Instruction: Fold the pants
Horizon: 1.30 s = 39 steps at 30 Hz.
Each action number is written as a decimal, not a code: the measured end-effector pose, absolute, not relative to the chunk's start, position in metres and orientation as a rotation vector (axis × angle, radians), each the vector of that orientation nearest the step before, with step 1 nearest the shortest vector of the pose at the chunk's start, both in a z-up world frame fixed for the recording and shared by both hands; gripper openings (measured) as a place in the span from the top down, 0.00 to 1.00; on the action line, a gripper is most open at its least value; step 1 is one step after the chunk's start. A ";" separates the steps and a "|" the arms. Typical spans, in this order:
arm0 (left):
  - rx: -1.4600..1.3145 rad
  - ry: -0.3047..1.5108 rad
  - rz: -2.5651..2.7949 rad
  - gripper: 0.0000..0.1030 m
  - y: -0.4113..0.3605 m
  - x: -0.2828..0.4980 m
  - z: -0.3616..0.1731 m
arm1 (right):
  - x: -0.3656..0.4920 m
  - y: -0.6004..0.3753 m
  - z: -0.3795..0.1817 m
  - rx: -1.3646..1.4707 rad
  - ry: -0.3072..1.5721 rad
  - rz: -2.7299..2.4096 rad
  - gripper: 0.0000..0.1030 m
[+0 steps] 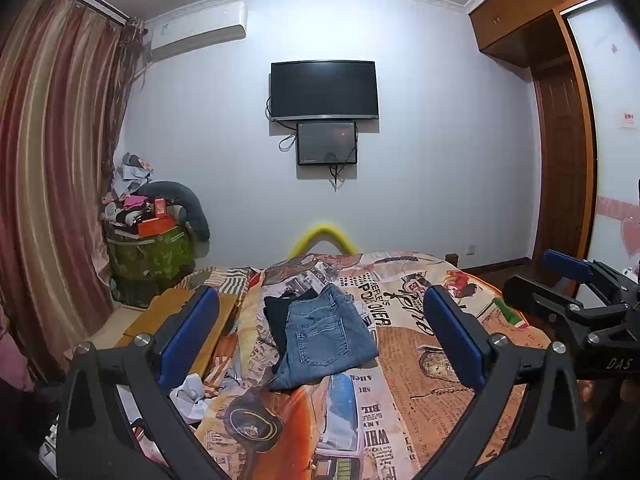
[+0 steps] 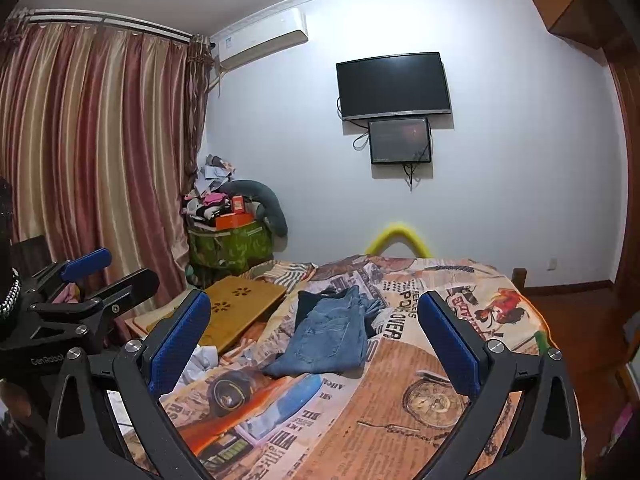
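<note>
jeans look folded, both grippers empty

your left gripper (image 1: 320,336) and right gripper (image 2: 316,336) both hover above the near end of the bed, well apart from the cloth, each with its blue pads spread wide and nothing between them. the jeans (image 1: 324,340) lie near the middle of the bedspread (image 1: 420,380), already doubled into a compact stack with a back pocket facing up. a dark garment (image 1: 278,316) sits under or just beside their left edge; you cannot tell from here whether it is part of the stack.

judging by that, the fold is nearly or fully done, so the step in hand is a tidy-up or a last fold. if you go in again, come down low and level, one gripper at each near corner of the denim, and pinch all layers together, not just the top one. denim is stiff and heavy, so a shallow bite will likely slip. lift only enough to clear the bedspread, which is soft and printed and may ride up with the cloth. keep clear of the wooden lap tray (image 2: 236,308) and the crumpled white paper (image 1: 192,396) at the left.
</note>
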<state>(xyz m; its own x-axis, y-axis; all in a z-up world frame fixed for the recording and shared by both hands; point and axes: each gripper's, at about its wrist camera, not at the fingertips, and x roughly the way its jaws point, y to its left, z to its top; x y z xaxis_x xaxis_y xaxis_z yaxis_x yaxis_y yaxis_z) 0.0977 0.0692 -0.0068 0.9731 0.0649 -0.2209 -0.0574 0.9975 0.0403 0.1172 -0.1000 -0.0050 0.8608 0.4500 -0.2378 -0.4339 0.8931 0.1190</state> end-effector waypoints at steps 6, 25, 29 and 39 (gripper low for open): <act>0.031 0.226 0.052 0.00 0.070 0.100 -0.007 | 0.118 -0.103 -0.004 0.066 0.269 0.461 0.00; 0.036 0.221 0.033 0.00 0.071 0.100 -0.008 | 0.117 -0.106 -0.002 0.070 0.266 0.457 0.00; 0.029 0.227 0.027 0.00 0.071 0.100 -0.008 | 0.119 -0.109 0.000 0.077 0.266 0.454 0.00; 0.012 0.254 0.007 0.00 0.073 0.105 -0.009 | 0.119 -0.111 -0.001 0.080 0.265 0.454 0.00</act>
